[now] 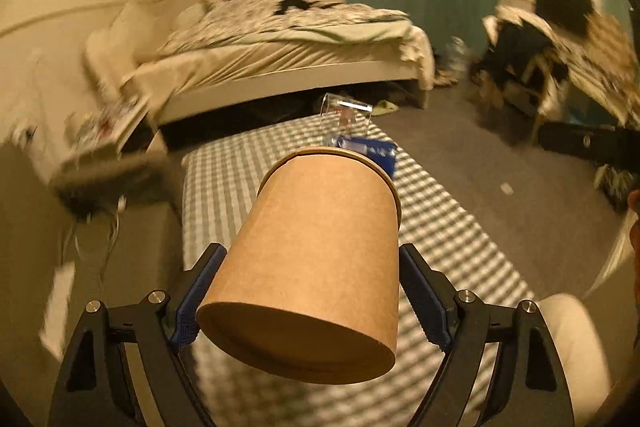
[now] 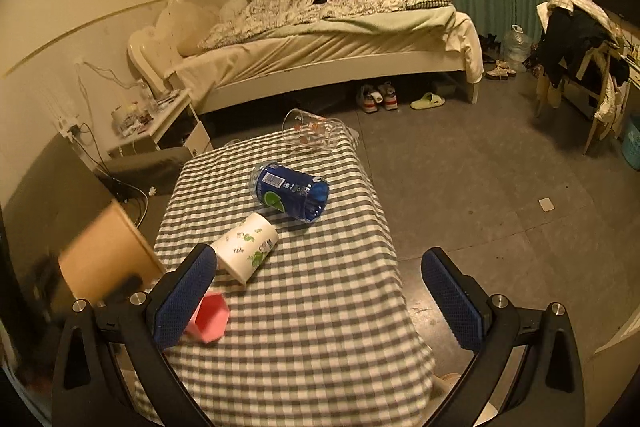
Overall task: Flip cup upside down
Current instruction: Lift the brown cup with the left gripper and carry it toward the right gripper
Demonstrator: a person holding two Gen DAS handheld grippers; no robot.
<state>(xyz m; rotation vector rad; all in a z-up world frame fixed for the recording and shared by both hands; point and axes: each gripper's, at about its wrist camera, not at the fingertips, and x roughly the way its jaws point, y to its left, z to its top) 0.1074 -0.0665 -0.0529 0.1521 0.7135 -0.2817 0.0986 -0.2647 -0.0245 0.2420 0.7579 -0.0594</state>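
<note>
My left gripper [image 1: 308, 291] is shut on a brown paper cup [image 1: 316, 267], held above the checkered table [image 1: 440, 227]. The cup is tipped, its flat base toward the camera and its rim pointing away. In the right wrist view the same cup [image 2: 104, 255] appears blurred at the left edge. My right gripper [image 2: 316, 291] is open and empty above the near part of the table [image 2: 320, 327]. On the table lie a white floral cup [image 2: 246, 251], a pink cup [image 2: 210, 319], a blue cup [image 2: 290, 193] and a clear glass [image 2: 314, 131], all on their sides.
A bed [image 2: 328, 39] stands beyond the table, with shoes and a slipper under it. A nightstand [image 2: 160, 119] with clutter is at the left. A chair piled with clothes [image 2: 580, 55] stands at the right. Grey floor [image 2: 480, 187] lies right of the table.
</note>
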